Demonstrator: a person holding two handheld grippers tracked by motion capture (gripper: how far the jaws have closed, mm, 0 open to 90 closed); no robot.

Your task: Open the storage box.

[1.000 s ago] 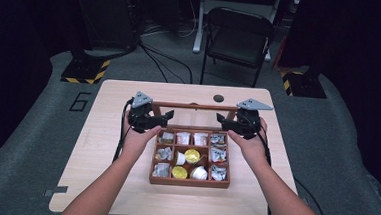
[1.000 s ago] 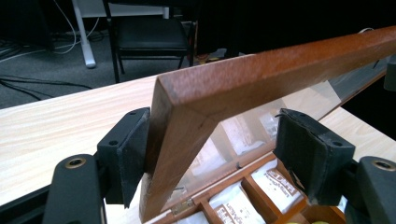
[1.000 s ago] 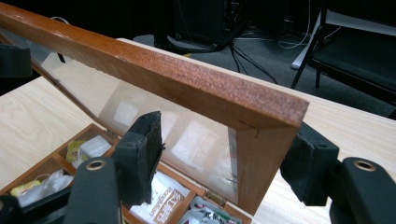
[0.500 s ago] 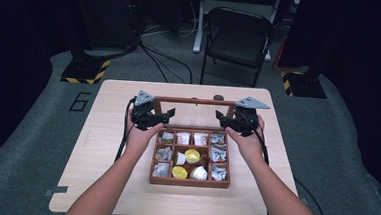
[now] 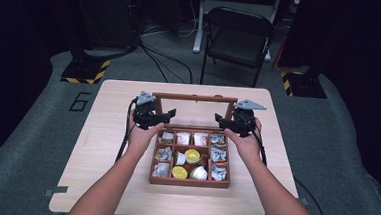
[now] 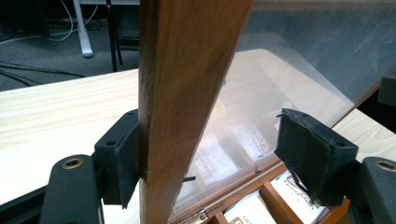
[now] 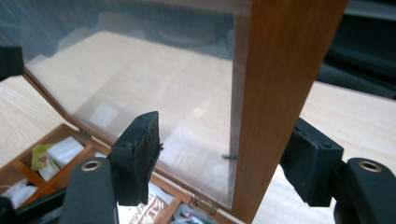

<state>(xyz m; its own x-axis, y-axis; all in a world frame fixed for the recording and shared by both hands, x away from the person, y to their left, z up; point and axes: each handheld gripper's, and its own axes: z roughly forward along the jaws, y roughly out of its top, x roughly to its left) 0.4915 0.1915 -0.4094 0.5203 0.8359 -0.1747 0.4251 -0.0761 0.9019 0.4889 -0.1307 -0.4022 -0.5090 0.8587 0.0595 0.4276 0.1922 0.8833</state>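
Wooden compartment box (image 5: 189,180) of sachets and small lidded cups, sitting near table (image 5: 74,170) centre, glass-paned hinged lid (image 5: 194,98) raised and standing at the box's 12 o'clock edge. Left gripper (image 5: 154,118) at the lid's 9 o'clock side, jaws wide apart astride the wooden side rail (image 6: 182,93), one pad (image 6: 125,161) touching the wood, the other pad (image 6: 306,154) well clear, nothing clamped. Right gripper (image 5: 230,123) at the lid's 3 o'clock side, likewise wide open astride the opposite frame rail (image 7: 285,93), whether either pad touches it impossible to tell; folding chair (image 5: 238,38) beyond the table at 12 o'clock.
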